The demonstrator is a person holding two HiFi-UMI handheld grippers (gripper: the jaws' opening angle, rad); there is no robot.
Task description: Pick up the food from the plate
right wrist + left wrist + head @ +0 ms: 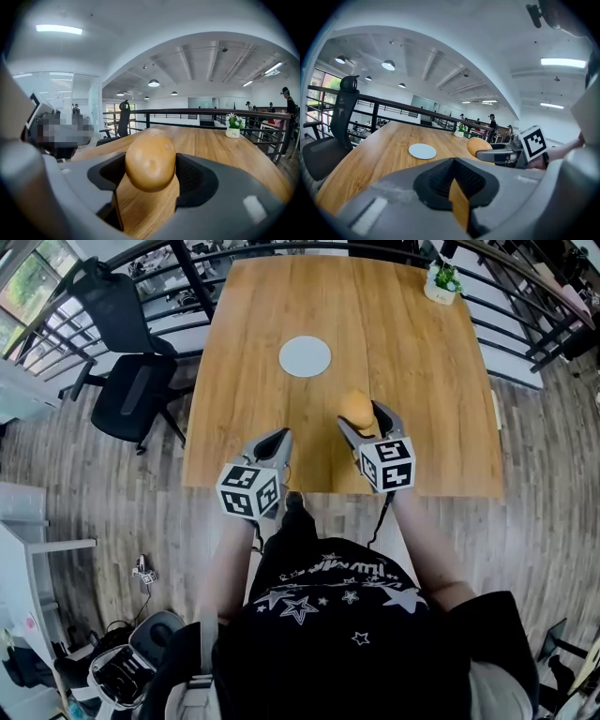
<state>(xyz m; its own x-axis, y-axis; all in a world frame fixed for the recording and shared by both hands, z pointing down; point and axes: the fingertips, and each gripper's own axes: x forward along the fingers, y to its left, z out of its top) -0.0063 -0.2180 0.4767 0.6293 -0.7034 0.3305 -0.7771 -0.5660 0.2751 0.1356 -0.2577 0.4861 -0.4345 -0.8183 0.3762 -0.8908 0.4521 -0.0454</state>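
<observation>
The person's dark star-printed top (pixel 328 615) fills the near foreground, with both forearms reaching out over the near edge of the desk (pixel 431 381).

The left hand-held gripper (pixel 279 437) has its jaws drawn together with nothing between them; only a thin sliver of wood shows through below the pads. Just to its right, level with it, the right hand-held gripper (pixel 364 418) stands wide around the food (pixel 356 409), a smooth, brown, rounded piece like a potato or a roll. The right gripper view shows both pads against its sides, about at its widest part, with the desk visible underneath.

Beyond both grippers, ahead of the left one and off to the left of the right one, the white plate (pixel 305 356) lies bare. The lift itself therefore looks done, and the step in hand is probably keeping the food secure.

Doing that well likely means holding the squeeze steady rather than tightening it, since a rounded, smooth body could squirt out forward from pads that close further. It should also help to keep the right hand-held gripper near its present gentle downward tilt, so the food does not roll towards the tips. The left one is best kept beside it, apart from the food.

Farthest off, past the plate, a small potted plant (pixel 441 279) stands at the desk's far right corner.
</observation>
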